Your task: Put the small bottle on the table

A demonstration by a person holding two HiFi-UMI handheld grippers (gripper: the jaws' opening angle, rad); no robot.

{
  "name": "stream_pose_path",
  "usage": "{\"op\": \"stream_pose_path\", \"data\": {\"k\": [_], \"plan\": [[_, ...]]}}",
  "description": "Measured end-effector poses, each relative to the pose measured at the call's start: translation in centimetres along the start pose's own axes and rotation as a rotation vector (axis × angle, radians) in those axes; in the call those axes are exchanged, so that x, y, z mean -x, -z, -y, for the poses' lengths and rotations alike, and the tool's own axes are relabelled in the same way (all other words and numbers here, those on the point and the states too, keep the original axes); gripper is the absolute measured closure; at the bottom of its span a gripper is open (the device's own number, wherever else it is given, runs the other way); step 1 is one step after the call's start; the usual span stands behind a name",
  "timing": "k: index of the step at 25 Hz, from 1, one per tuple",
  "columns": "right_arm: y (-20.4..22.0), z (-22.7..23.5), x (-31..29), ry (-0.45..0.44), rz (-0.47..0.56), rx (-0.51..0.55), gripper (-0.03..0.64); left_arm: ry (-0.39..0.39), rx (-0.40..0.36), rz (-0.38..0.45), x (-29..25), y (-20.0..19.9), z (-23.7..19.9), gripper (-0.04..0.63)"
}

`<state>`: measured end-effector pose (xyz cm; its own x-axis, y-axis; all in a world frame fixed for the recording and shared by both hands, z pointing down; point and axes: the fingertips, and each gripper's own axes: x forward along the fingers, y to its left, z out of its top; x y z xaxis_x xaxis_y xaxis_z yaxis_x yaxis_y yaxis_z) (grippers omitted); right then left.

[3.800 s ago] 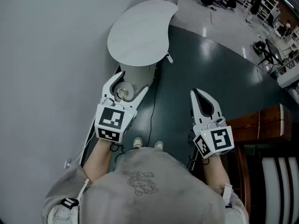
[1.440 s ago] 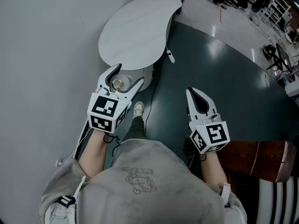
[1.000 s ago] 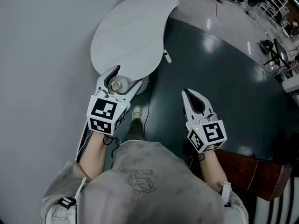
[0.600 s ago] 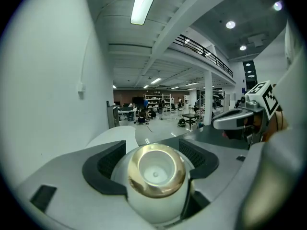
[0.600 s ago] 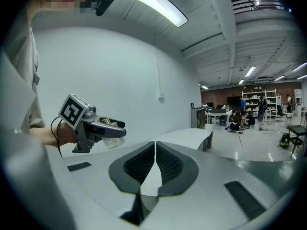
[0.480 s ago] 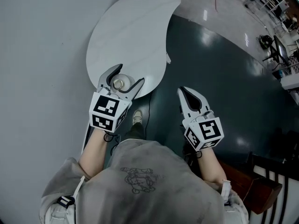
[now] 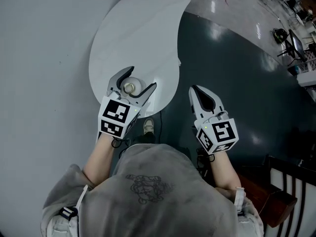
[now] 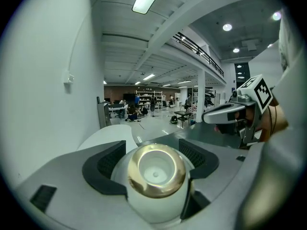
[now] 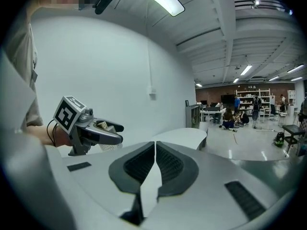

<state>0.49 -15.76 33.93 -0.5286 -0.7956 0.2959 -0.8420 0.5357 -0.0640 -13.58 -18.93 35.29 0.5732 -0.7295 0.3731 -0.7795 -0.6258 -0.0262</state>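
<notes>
Grip is sitting on the small bottle (image 8: 156, 176): the left gripper (image 7: 141, 77) is clenching its 2 dark pads around the white body just below the gold-rimmed top, holding the bottle upright with that top facing up. In the head view, bottle and jaws are hanging over the near end of the white, bean-shaped table (image 7: 133, 33), close to its edge and beside the grey wall (image 7: 39, 58). Whether the base is touching the tabletop cannot be told. I judge this placement deliberate: holding it over the surface is setting up a straight lowering and release. The right gripper (image 7: 194, 89) is idling with its 2 jaws pressed together on nothing, hanging over the dark floor (image 7: 237, 73) just off the table's right edge, probably parked there because 1 gripper is enough for this job.
</notes>
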Motion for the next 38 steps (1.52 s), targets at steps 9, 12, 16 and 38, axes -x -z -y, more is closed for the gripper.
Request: {"op": "stream_pose_path", "data": {"k": [9, 12, 16, 38], "plan": [[0.0, 2.9, -1.8, 0.047, -0.014, 0.005, 0.586, 0.038, 0.009, -0.029, -3.7, 0.3, -0.9, 0.252], [0.7, 4.0, -2.0, 0.046, -0.025, -0.001, 0.586, 0.047, 0.014, -0.037, -5.0, 0.6, -0.4, 0.252], [1.2, 5.3, -2.2, 0.031, -0.036, 0.002, 0.586, 0.039, 0.009, -0.057, -6.4, 0.9, 0.3, 0.252], [9.2, 11.8, -6.8, 0.042, -0.165, -0.008, 0.586, 0.100, 0.011, -0.226, -18.4, 9.0, 3.7, 0.252]]}}
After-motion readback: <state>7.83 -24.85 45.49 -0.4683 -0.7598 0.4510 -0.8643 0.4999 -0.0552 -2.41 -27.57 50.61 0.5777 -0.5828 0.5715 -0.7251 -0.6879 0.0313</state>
